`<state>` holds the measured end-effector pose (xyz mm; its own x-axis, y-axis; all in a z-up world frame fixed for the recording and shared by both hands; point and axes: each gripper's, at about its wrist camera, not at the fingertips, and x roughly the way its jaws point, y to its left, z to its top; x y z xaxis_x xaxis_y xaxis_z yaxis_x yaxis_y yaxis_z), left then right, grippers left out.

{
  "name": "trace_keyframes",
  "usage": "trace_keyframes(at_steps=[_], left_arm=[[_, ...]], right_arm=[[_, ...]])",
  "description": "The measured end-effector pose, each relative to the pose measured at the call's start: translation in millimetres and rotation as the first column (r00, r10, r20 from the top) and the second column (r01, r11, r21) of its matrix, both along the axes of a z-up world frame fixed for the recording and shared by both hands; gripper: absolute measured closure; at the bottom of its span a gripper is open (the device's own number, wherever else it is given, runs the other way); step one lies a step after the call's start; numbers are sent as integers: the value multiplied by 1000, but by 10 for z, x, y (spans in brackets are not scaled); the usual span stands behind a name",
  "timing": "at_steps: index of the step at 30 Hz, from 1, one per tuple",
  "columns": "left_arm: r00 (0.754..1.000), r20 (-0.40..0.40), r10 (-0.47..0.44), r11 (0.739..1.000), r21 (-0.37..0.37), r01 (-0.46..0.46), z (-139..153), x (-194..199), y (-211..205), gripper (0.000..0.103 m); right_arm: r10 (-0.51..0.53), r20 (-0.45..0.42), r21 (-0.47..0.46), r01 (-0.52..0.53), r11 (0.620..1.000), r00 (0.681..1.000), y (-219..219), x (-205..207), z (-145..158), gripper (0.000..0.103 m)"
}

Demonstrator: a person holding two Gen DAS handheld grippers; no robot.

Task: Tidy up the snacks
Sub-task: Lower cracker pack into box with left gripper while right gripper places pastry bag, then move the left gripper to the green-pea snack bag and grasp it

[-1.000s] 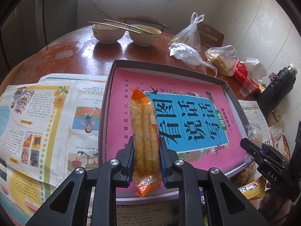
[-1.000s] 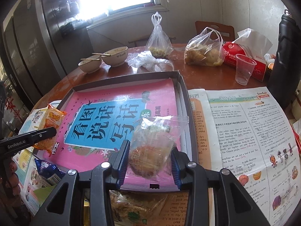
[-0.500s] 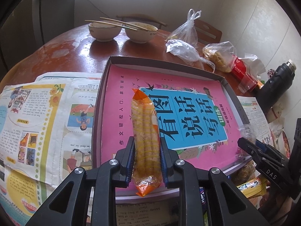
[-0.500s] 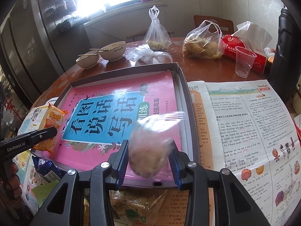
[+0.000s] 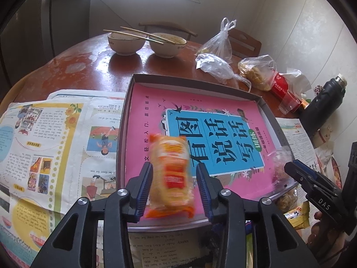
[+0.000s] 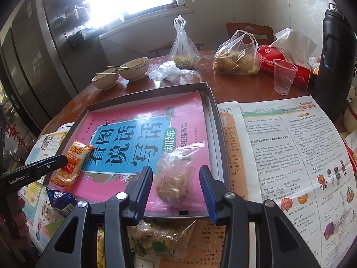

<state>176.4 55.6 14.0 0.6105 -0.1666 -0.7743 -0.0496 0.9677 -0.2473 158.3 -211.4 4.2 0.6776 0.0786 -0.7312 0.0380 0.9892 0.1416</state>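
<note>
Left wrist view: orange snack pack (image 5: 170,174) is sitting blurred between the left gripper (image 5: 174,186) jaws, which are opening; gaps are showing on both sides, so the pads aren't pressing it any more. It's lying over the near edge of the grey tray (image 5: 128,111), at about 6 o'clock on the pink book (image 5: 151,120) lining the tray. The pack is looking light, crinkly and slippery, w/ brittle sticks inside, so a mid-length pinch across the narrow width is probably best, gently.

Right wrist view: right gripper (image 6: 176,188) jaws are opening too, standing clear either side of the clear-bagged pastry (image 6: 173,179), which is resting on the book at approx 5 o'clock of the tray, near the right wall. The bag is looking soft and loose, the pastry crumbly; taking the pastry body itself, not the film, is likely safer. The orange pack is showing at 8 o'clock, beside the other gripper's finger. More snacks (image 6: 156,239) are waiting below the tray's near edge.
</note>
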Motion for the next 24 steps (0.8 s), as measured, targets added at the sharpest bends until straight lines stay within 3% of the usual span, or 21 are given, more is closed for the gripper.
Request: trace_keyframes(at_steps=[5,24], left_arm=[[1000,26,1,1000,-10,0,105,-100,3,49],[997,67,-27,999,-37,29,221,-421,-33,35]], right_arm=[[-8,27,17,7,1000,1000,-20,-73,71,55],[-14,88,50,10,999,996,-31,-359,227,47]])
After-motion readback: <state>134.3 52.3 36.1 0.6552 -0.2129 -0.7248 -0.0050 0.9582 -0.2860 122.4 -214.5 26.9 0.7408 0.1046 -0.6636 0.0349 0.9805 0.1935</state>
